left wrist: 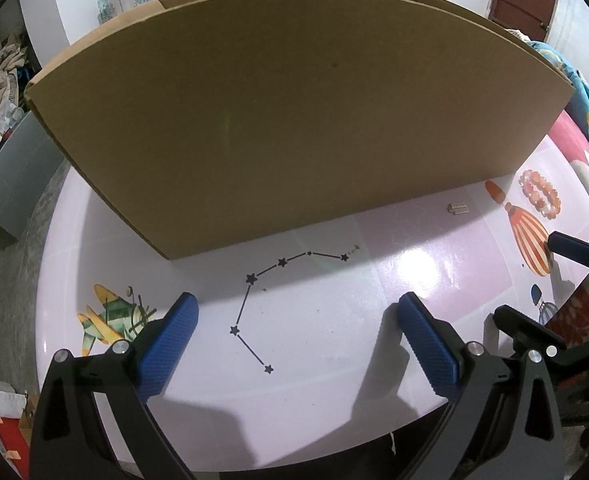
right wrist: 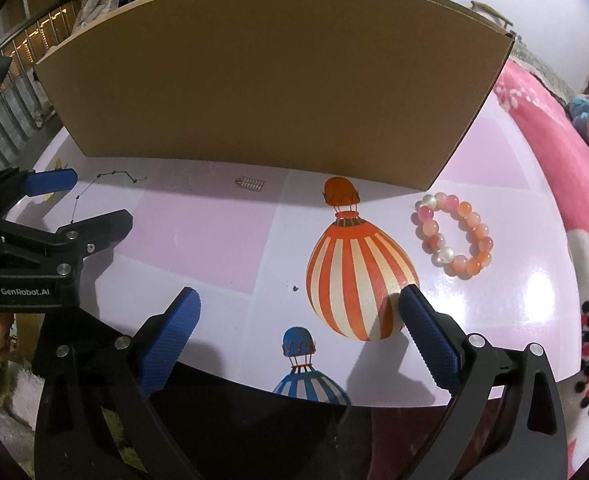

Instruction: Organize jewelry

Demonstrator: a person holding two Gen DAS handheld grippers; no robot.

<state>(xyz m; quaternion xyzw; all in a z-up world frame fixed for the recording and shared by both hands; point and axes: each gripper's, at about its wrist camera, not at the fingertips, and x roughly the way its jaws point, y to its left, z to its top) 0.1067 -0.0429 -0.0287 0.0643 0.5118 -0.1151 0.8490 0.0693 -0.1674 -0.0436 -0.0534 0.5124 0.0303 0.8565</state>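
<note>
A pink-and-orange bead bracelet [right wrist: 483, 242] lies on the printed tabletop [right wrist: 198, 232], just ahead and to the right of my right gripper [right wrist: 300, 292]. That gripper is open wide with nothing between its blue pads. A small silver charm [right wrist: 249, 184] rests near the foot of the cardboard box [right wrist: 270, 80]. In the left wrist view the charm [left wrist: 459, 209] and bracelet [left wrist: 551, 201] lie far right. My left gripper [left wrist: 298, 300] is open over the star print, holding nothing. Each gripper shows in the other's view: the left gripper [right wrist: 102, 197] and the right gripper [left wrist: 525, 274].
The tall cardboard box [left wrist: 286, 120] stands across the back of the table and blocks what lies behind it. A pink floral blanket [right wrist: 554, 152] borders the table on the right. Clutter and a grey panel [left wrist: 14, 176] sit off the left edge.
</note>
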